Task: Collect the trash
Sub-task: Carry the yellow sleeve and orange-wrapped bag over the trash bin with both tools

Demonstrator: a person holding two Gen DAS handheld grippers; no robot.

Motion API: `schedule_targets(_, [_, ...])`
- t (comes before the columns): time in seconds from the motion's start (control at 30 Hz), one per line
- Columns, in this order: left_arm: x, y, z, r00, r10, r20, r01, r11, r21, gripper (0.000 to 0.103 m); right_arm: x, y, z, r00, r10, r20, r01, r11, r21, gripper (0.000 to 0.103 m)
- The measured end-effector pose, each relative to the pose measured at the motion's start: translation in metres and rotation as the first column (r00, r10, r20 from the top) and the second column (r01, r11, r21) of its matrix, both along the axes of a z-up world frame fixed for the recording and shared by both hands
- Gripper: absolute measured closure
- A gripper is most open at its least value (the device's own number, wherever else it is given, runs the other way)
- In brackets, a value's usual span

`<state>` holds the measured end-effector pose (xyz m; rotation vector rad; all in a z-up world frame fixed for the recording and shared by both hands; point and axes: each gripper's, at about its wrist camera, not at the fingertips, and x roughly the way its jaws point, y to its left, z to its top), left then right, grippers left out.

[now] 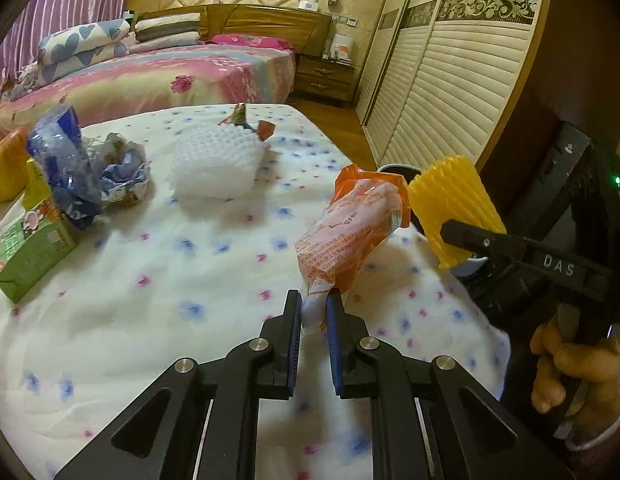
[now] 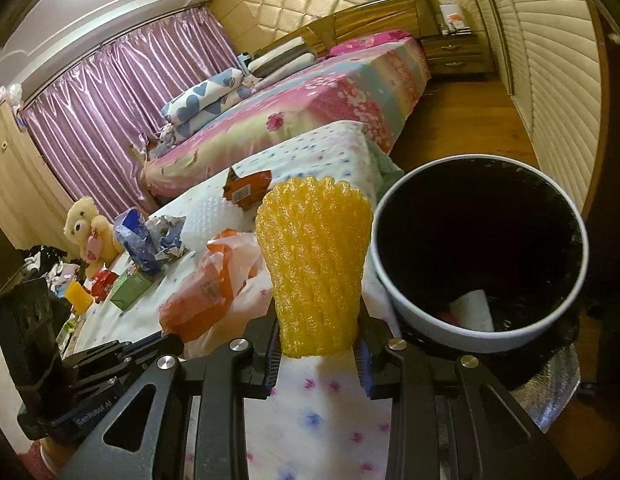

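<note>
The left tool [image 1: 314, 304] is nearly closed, pinching the tail of an orange wrapper [image 1: 350, 228] that rises ahead of it above the flowered mattress [image 1: 157, 280], near its right edge. The right tool [image 2: 318, 350] clamps a yellow foam net [image 2: 314, 264] upright between its fingers, just left of the white-rimmed bin [image 2: 402, 300] standing beside that edge, its black liner holding some trash.

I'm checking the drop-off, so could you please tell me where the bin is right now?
The bin sits at the right of the right wrist view, beside the bed's edge, just right of the yellow foam net held in the right tool.
</note>
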<state>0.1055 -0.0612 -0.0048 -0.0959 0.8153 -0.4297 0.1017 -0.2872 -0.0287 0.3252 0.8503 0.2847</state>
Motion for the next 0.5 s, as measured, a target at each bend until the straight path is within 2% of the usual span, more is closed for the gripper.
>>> schedule_targets(0.5, [0.018,-0.041,0.001,1.000,-0.028,0.003,0.028,1.000,-0.004,0.092,-0.008,-0.031,-0.003,0.997,-0.072,0.002,0.072,0.997,-0.006,0.072])
